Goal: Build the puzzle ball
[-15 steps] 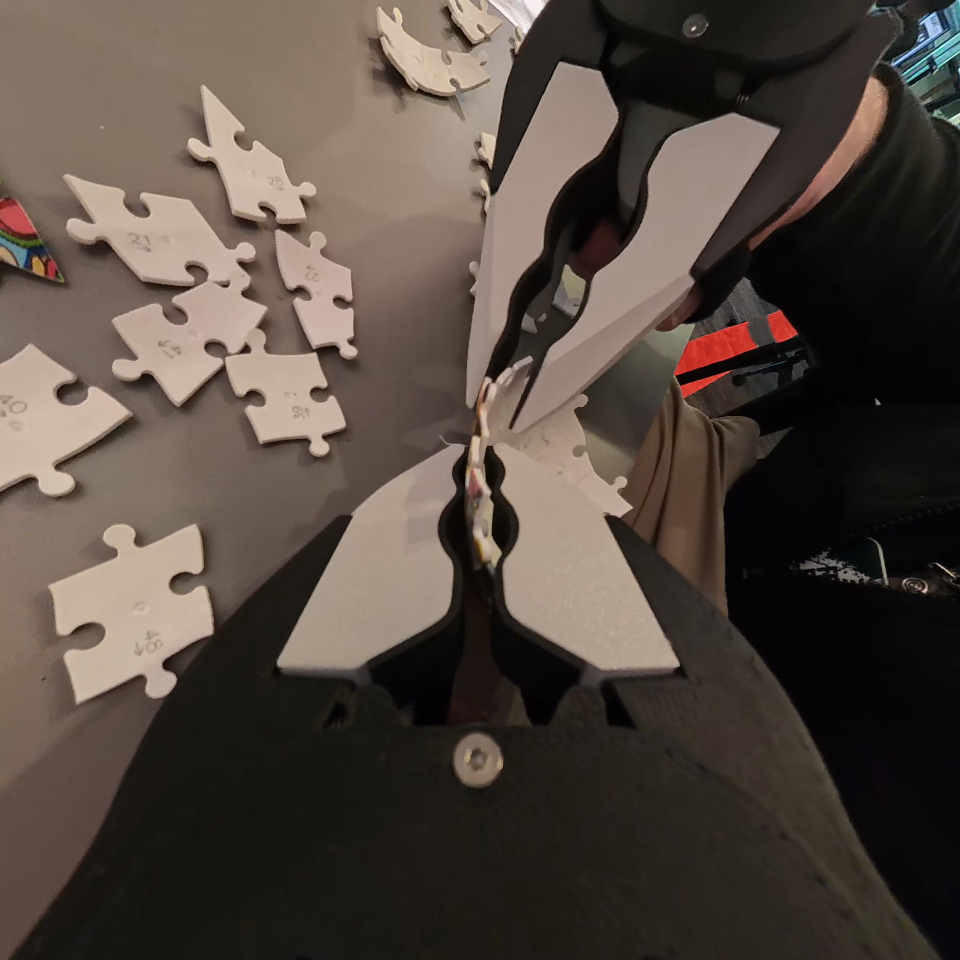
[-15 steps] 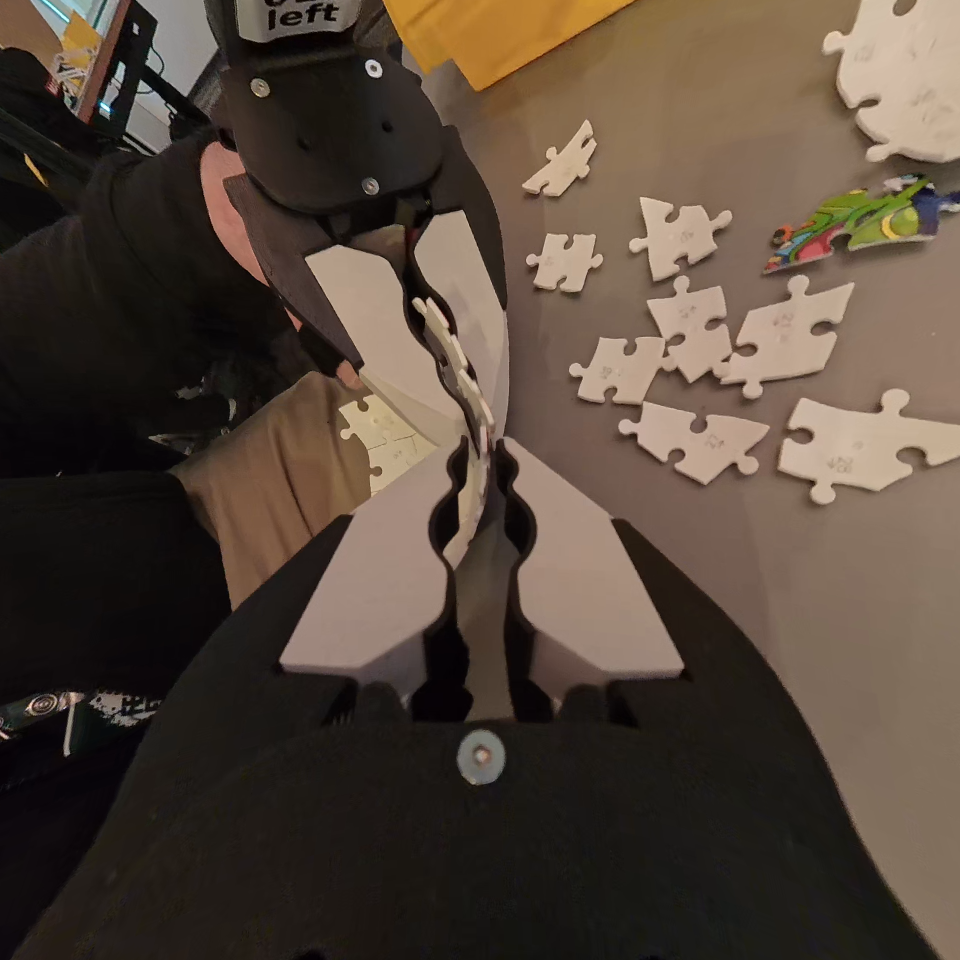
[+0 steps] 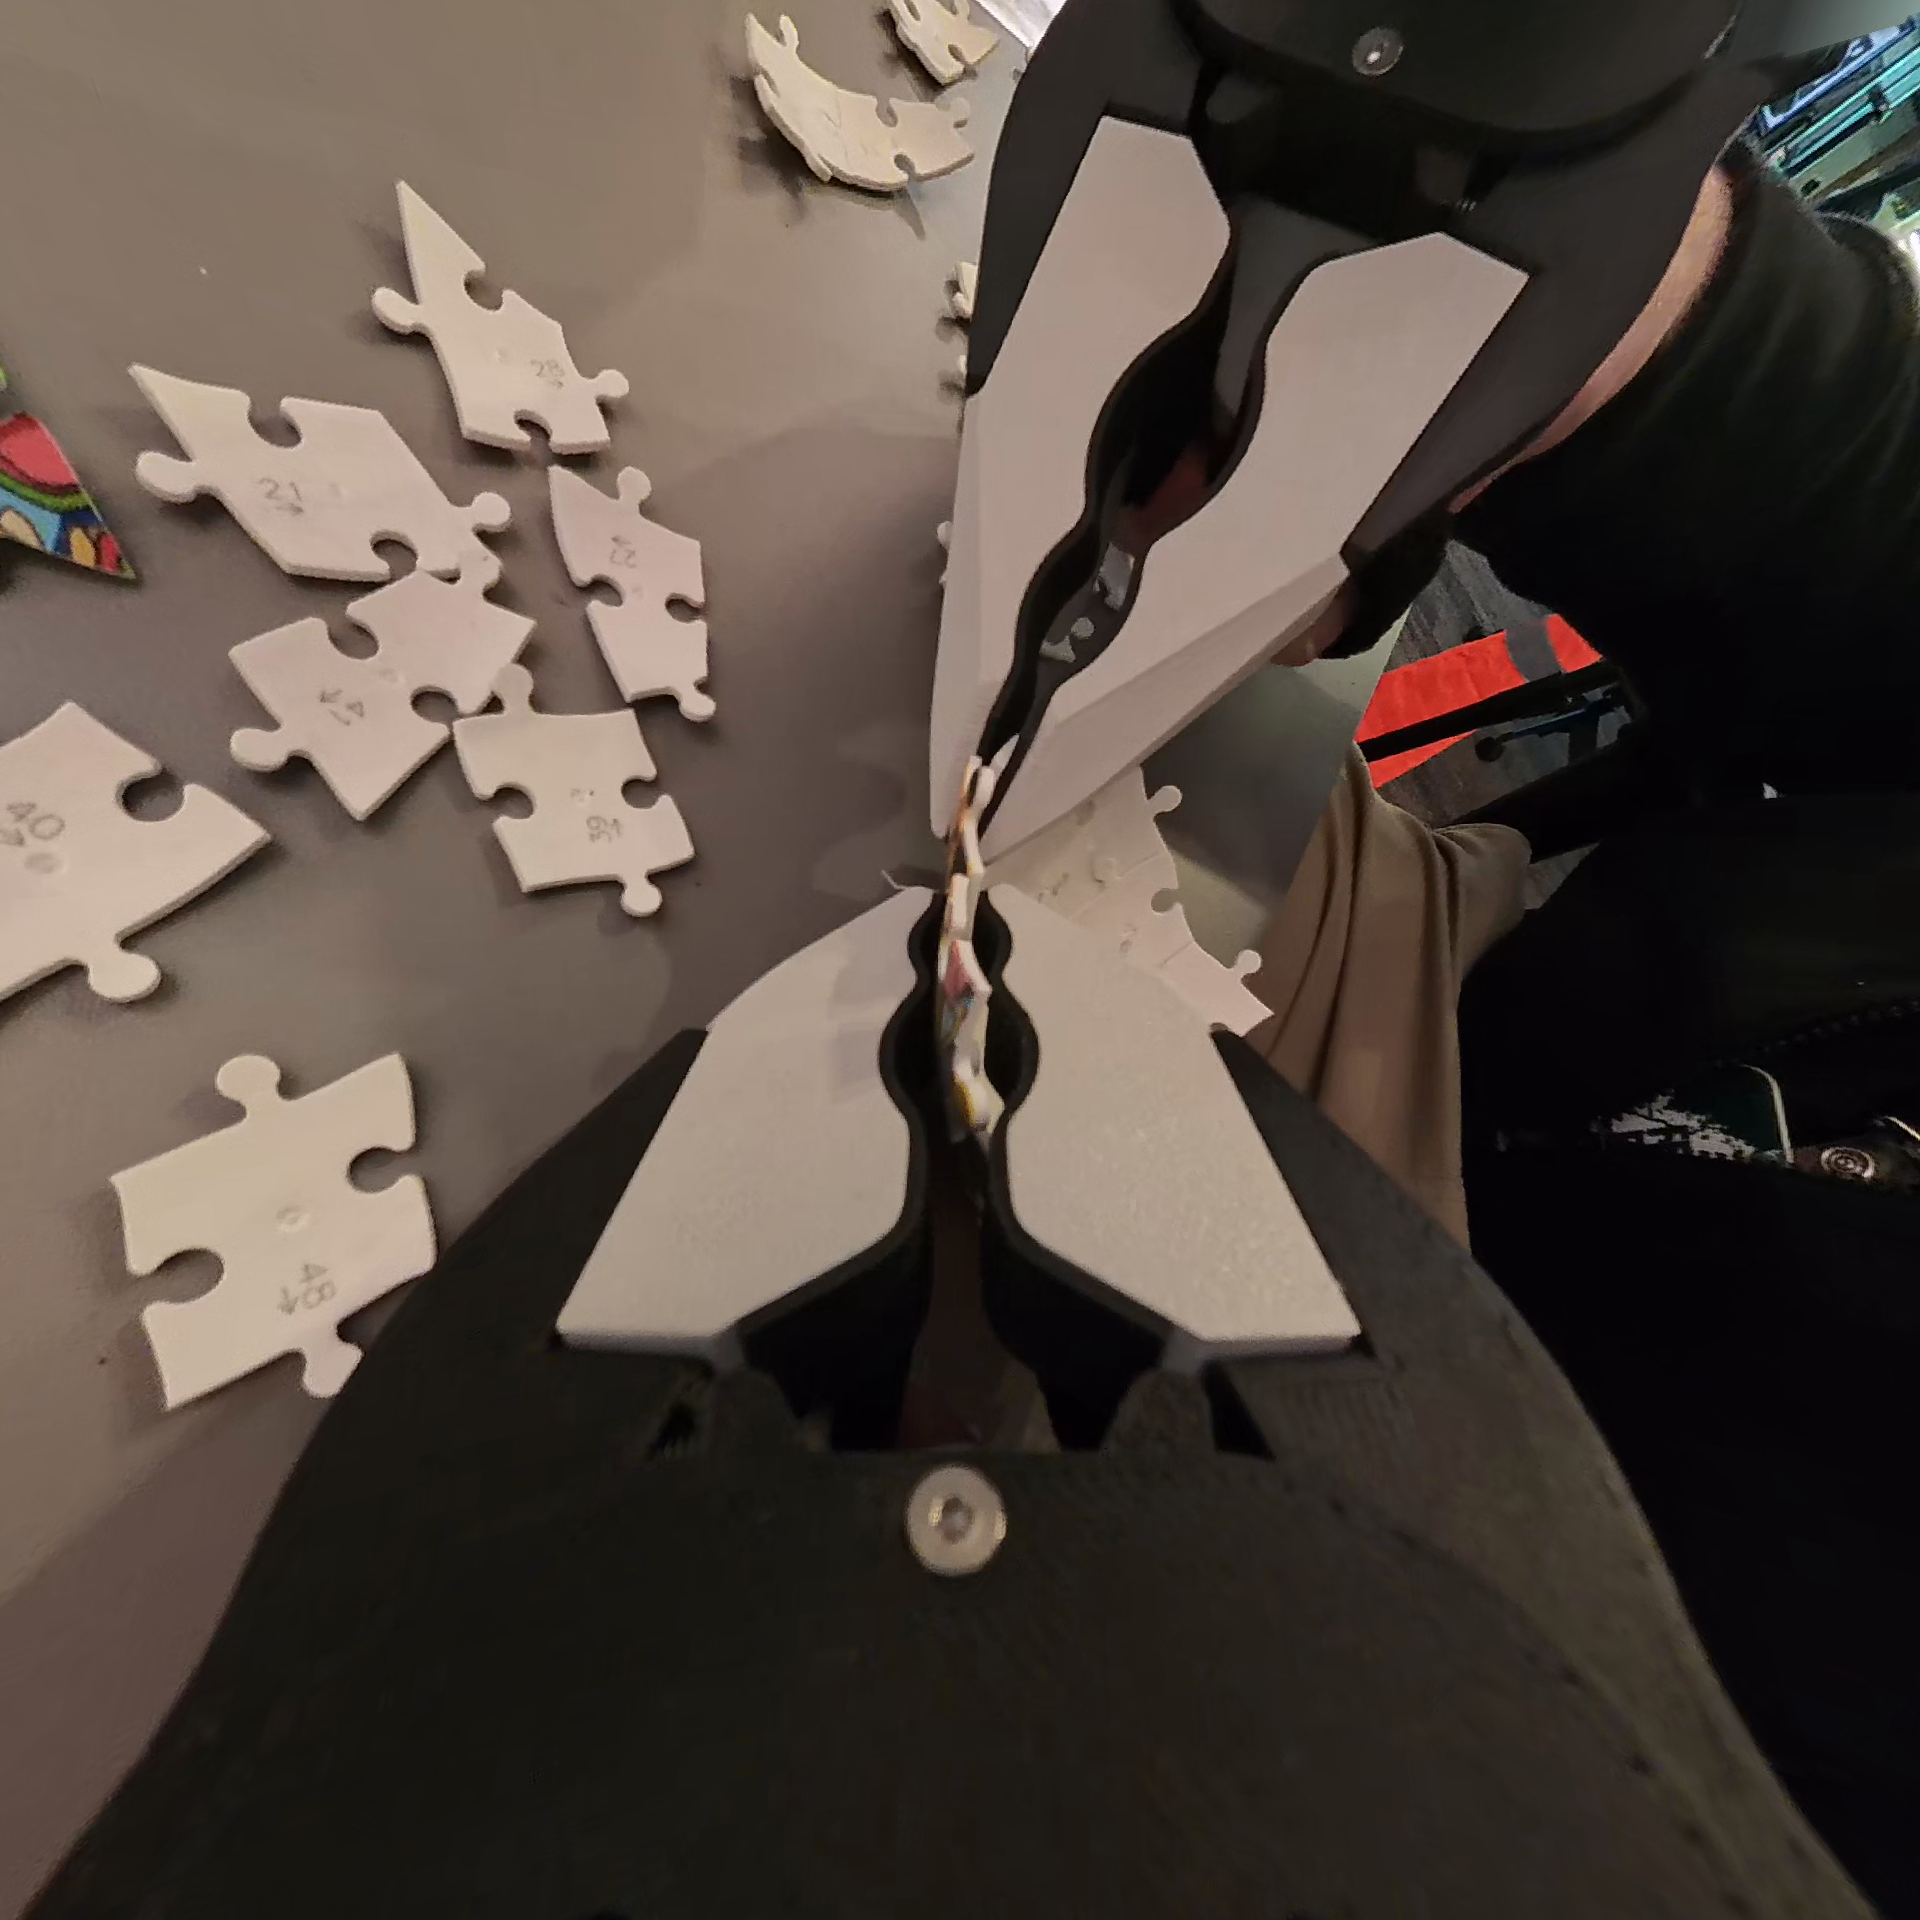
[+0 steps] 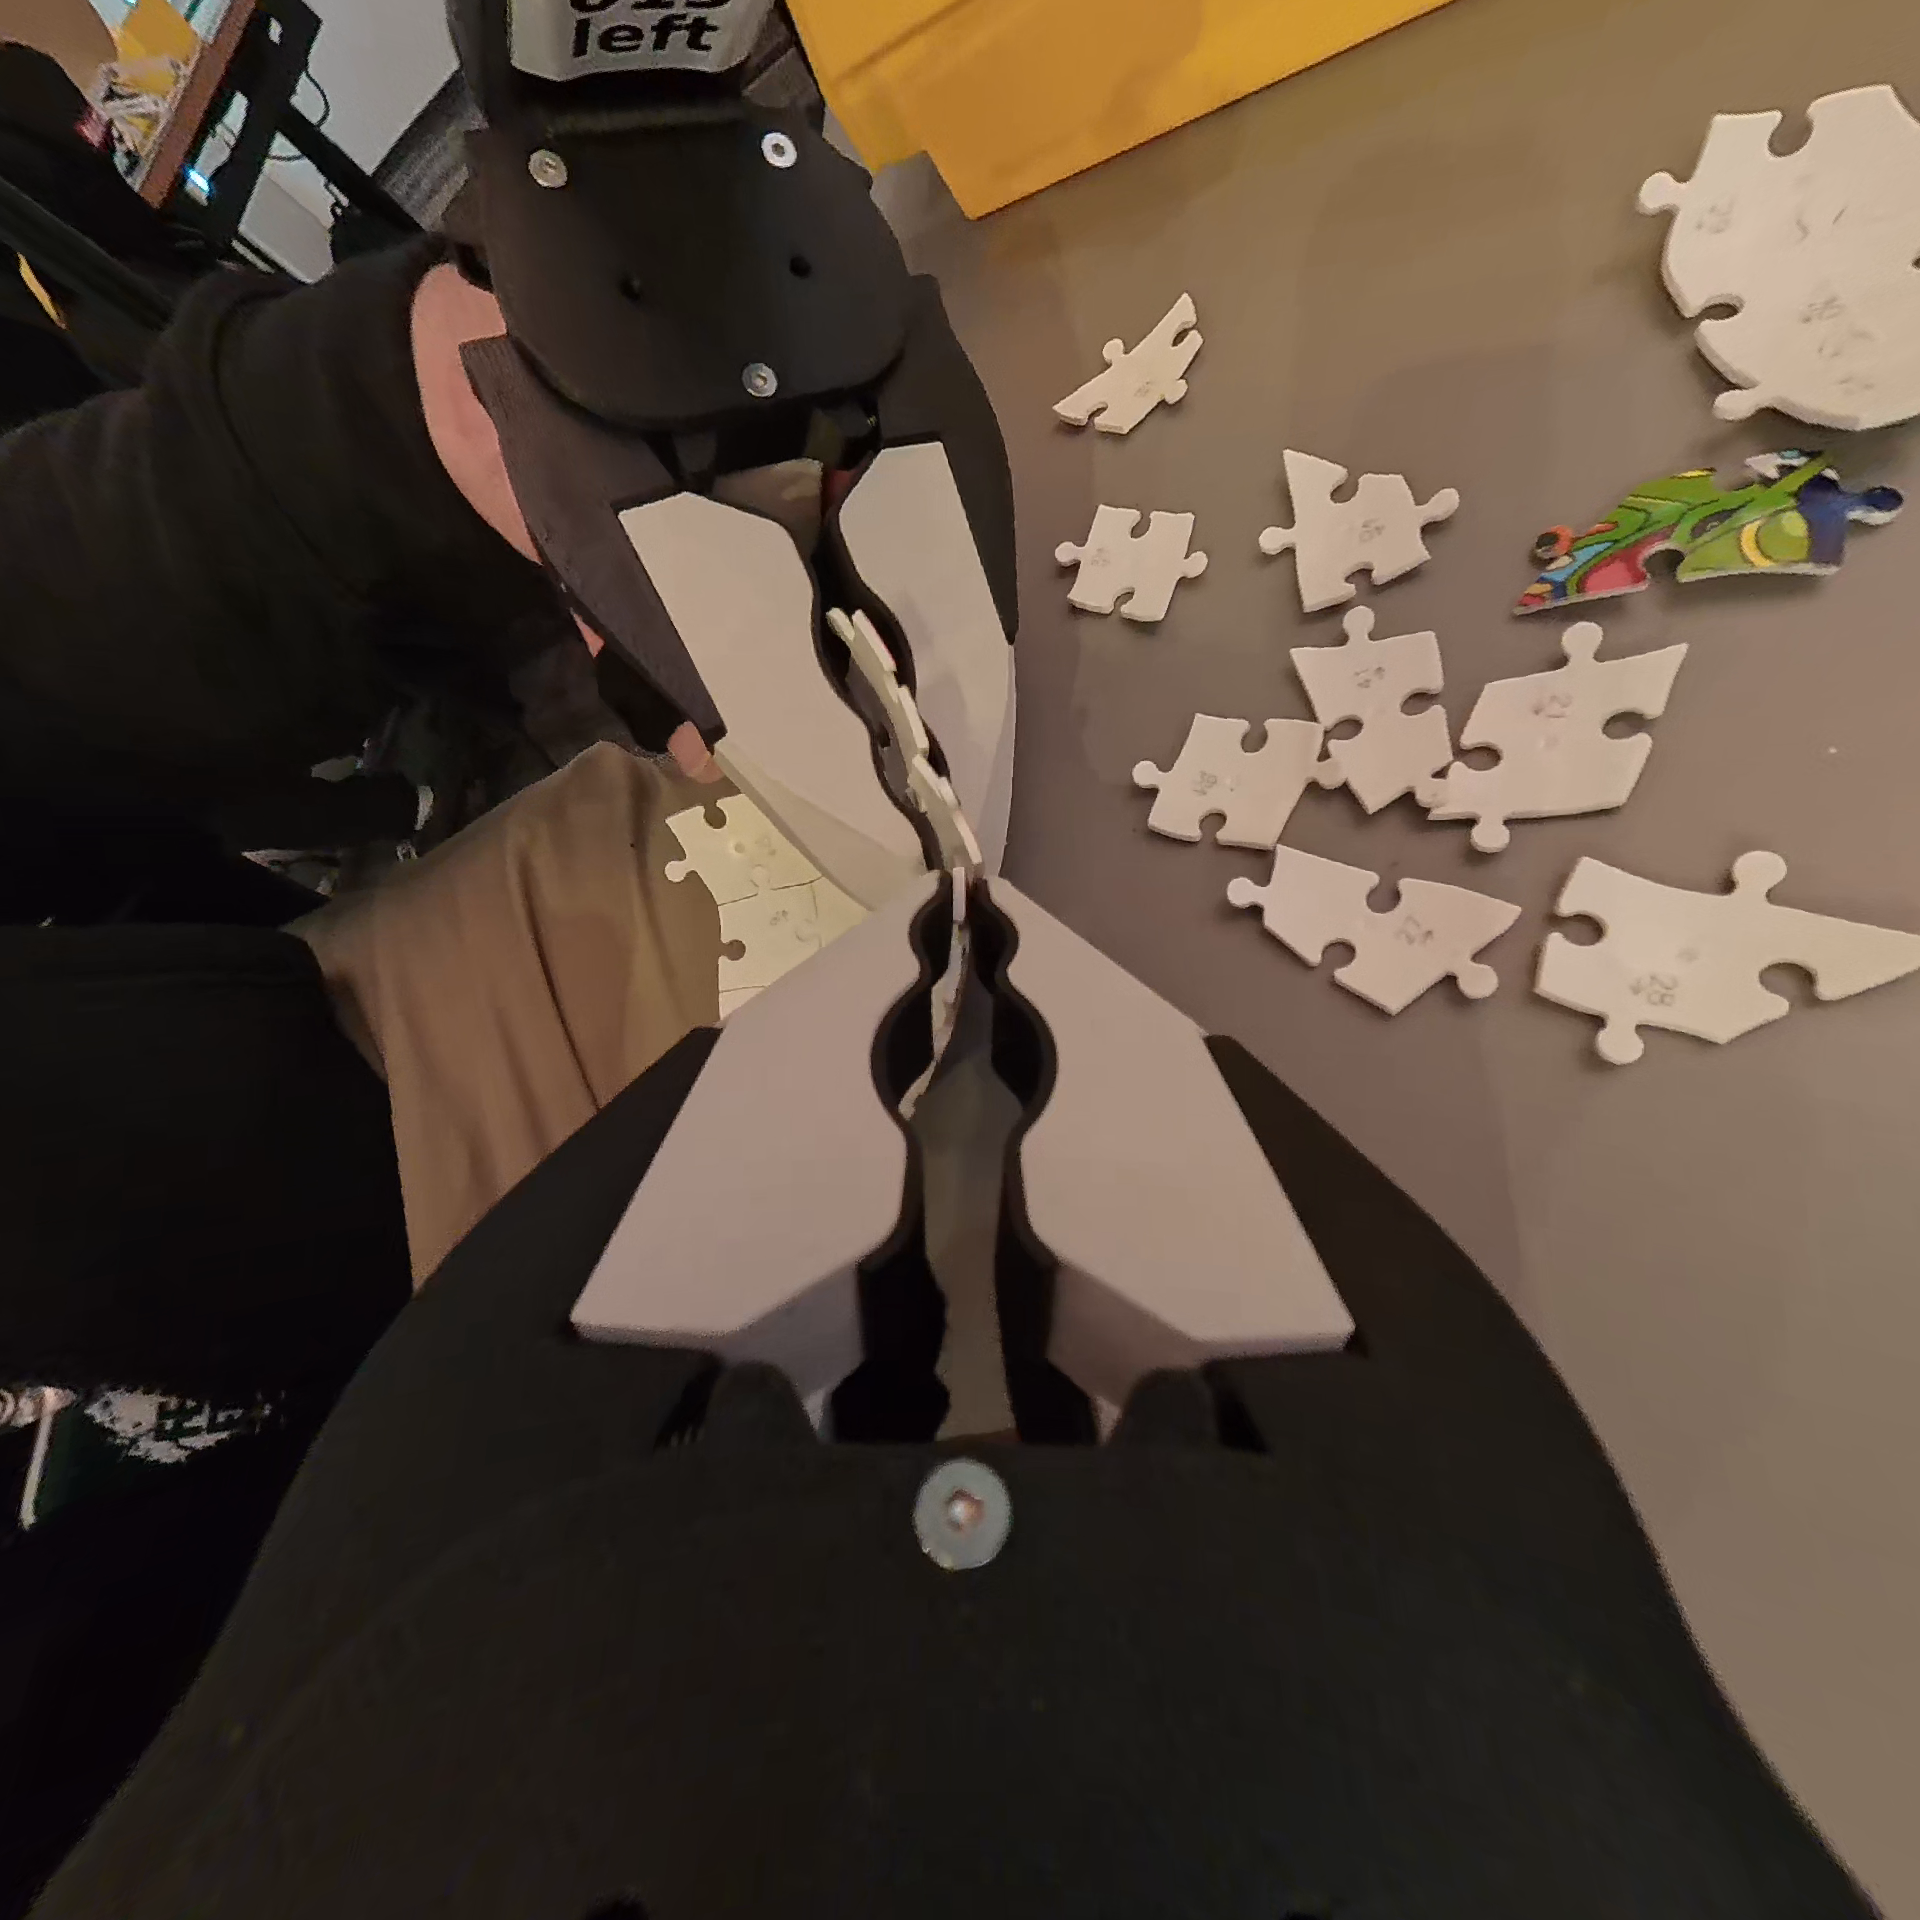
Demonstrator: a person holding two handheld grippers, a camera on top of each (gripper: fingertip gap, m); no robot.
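My left gripper (image 3: 961, 904) is shut on a curved puzzle section (image 3: 961, 997), seen edge-on between its white fingers. My right gripper (image 3: 977, 805) comes in from above and meets it tip to tip. In the right wrist view, my right gripper (image 4: 961, 883) is shut on a thin puzzle piece (image 4: 940, 997). The left gripper (image 4: 951, 847) faces it there, holding the white curved section (image 4: 894, 717). The edges of the two held parts touch between the tips. Both are held above the grey table's near edge (image 3: 1226, 748).
Several loose white pieces (image 3: 571, 790) lie on the table to the left. A joined white strip (image 3: 1132, 894) sits at the table edge. There is also a coloured piece (image 4: 1704, 530), a white dome section (image 4: 1818, 260), a yellow box (image 4: 1039, 83) and a person's legs (image 4: 499, 956). Both grippers' tips are close together, under 4 cm apart.
Almost nothing. Both grippers stay shut and tip to tip; the left one has shifted very slightly.
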